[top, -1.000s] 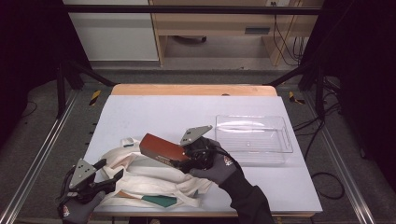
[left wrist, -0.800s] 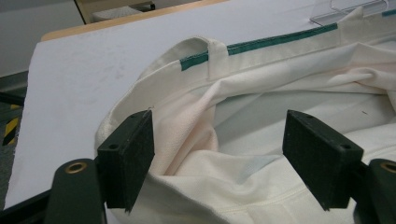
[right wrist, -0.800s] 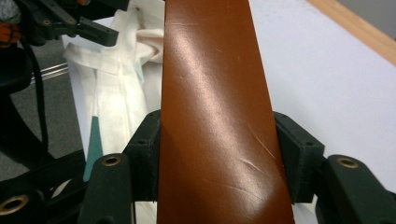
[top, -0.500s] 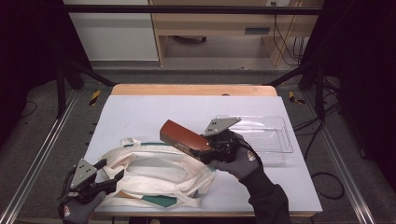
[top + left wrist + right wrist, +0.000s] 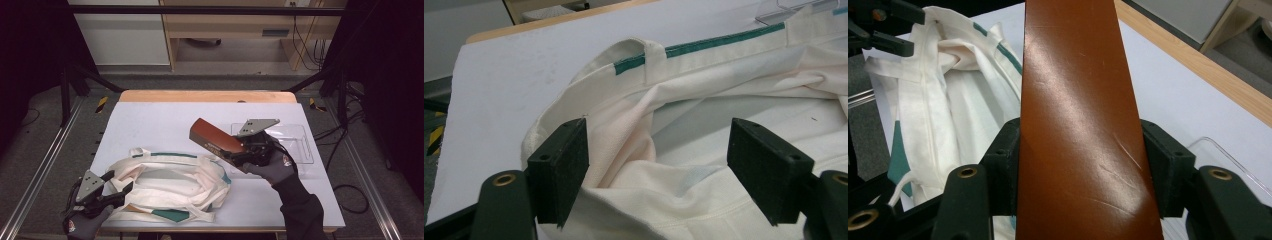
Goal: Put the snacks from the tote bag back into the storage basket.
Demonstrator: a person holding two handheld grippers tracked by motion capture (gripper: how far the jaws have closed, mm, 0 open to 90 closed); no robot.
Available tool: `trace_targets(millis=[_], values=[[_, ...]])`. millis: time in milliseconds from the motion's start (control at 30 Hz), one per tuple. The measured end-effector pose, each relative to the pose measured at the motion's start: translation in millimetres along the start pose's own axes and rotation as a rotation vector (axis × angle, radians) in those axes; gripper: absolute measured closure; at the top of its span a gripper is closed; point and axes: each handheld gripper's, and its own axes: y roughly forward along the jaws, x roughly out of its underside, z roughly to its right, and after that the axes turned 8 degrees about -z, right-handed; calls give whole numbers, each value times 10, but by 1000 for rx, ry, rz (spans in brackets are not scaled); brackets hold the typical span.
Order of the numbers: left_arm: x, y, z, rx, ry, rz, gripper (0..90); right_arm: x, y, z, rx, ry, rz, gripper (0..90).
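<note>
My right gripper [image 5: 248,151] pinches a glossy brown flat box [image 5: 216,138] above the cream cloth tote bag [image 5: 170,185], while my left gripper [image 5: 659,170] is spread over the bag's edge.

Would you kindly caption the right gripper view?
Right gripper clamps a glossy brown box beside a white tote bag.

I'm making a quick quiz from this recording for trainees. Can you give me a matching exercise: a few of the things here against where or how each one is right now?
Things:
1. flat reddish-brown box
2. cream cloth tote bag with green trim
3. clear plastic tray
4. left gripper

States:
A. lying crumpled on the white table
B. open, jaws either side of bag fabric
C. clamped in the right gripper, lifted off the table
D. lying empty on the table's right side

Pairs: 1-C, 2-A, 3-D, 4-B
</note>
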Motion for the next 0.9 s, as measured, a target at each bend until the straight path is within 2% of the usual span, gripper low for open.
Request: trace_targets(millis=[400, 900], values=[[-1, 2, -4, -1, 3, -1, 243, 150, -123, 321, 54, 47, -10, 430], [-1, 4, -4, 0, 4, -1, 243, 321, -188, 622, 113, 95, -46, 433]])
